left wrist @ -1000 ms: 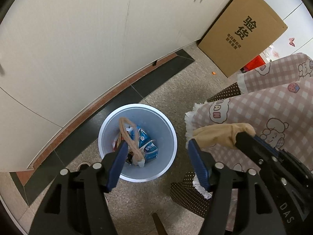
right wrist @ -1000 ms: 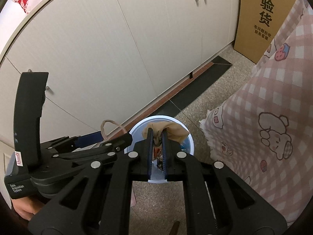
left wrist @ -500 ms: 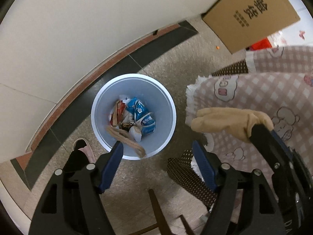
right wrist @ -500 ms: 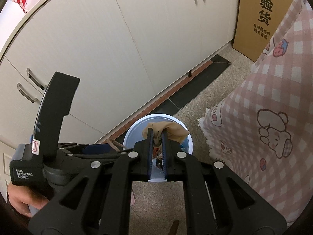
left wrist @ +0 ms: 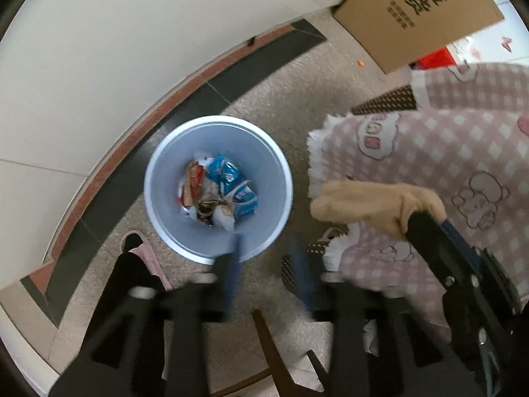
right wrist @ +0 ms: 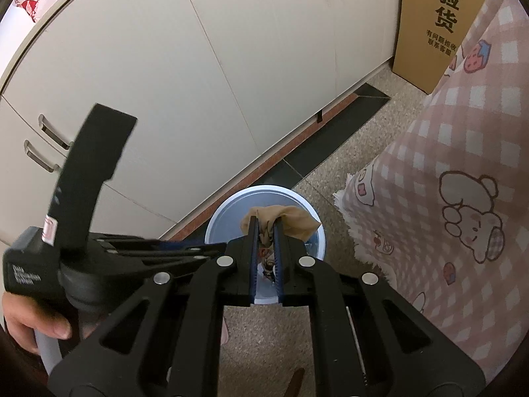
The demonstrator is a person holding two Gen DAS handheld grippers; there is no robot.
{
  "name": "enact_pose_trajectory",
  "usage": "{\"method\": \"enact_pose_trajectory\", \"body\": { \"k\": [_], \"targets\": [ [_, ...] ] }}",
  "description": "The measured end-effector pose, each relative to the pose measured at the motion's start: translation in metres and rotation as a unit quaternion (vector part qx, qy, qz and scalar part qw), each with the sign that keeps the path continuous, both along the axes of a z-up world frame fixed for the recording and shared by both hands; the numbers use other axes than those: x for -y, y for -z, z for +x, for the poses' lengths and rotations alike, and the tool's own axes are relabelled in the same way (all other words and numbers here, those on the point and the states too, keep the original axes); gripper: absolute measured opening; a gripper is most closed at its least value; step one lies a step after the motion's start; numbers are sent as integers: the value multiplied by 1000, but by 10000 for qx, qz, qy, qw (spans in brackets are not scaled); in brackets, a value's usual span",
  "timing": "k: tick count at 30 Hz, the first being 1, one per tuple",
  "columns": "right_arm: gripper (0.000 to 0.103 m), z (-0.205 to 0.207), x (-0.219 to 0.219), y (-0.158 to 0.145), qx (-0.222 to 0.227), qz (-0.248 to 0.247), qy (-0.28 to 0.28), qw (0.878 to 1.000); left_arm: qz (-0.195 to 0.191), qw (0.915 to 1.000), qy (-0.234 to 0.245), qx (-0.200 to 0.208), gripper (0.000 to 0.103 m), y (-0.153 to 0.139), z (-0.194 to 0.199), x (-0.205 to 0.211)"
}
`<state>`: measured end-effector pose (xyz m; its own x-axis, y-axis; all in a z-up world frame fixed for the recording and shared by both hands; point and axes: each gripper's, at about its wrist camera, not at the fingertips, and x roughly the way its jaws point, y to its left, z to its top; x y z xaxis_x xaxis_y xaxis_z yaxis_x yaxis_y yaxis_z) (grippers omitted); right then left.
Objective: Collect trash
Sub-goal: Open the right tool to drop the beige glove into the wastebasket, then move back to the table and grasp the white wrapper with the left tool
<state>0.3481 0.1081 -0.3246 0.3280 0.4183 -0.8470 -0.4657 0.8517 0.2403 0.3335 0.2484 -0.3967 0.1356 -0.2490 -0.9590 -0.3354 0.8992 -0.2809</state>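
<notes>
A pale blue bin (left wrist: 165, 195) stands on the speckled floor with wrappers (left wrist: 231, 188) and brown scraps at its bottom. My left gripper (left wrist: 266, 264) hangs above the bin's near rim. Its blurred blue-padded jaws are closing with nothing between them. My right gripper (right wrist: 264, 231) is shut on a tan crumpled wad (right wrist: 291, 221) and holds it over the bin (right wrist: 228, 208). In the left wrist view the same wad (left wrist: 373, 205) hangs to the right of the bin, in front of the checked cloth.
A pink checked tablecloth (right wrist: 463, 165) drapes down on the right, close to the bin. White cabinets (right wrist: 198, 66) run behind it, and a cardboard box (right wrist: 436, 23) leans at the far end. A pink slipper (left wrist: 142, 254) and a wooden leg (left wrist: 267, 340) lie below my left gripper.
A tan strip left my left gripper and dropped into the bin. That gripper tipped down toward the floor, and its jaws widened, then narrowed. The right gripper kept still with its wad.
</notes>
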Motion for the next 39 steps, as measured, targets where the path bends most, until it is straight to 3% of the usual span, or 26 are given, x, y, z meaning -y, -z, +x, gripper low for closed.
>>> {"method": "enact_pose_trajectory", "body": {
  "k": [4,15,17,21,25,31,34,39],
  "targets": [
    [9,1,-1,3,-59,30,-27,10000,290,9993,-192,101,64,-6,-3,-7],
    [11,1,-17,-7,-50,245,-83,9997,547,9973,-365,340,66,-29,-13,-18],
    [20,1,-19,-12,-20,277,-84,9996,575,9967,-427,388,66,-34,-16,-22],
    [46,0,-21,-24,100,353,-30,9993,628,9946,-661,497,66,-46,-25,-33],
    [49,-5,-20,-38,204,445,-45,9988,649,9932,-720,641,67,-61,-31,-36],
    [49,-18,-9,-73,551,549,-88,9969,747,9885,-773,1064,67,-101,-43,-28],
    [50,-29,3,-105,872,657,-89,9940,815,9835,-795,1407,67,-132,-51,-19],
    [51,-46,39,-162,1447,802,21,9862,1003,9673,-694,2222,67,-197,-63,13]
  ]
}}
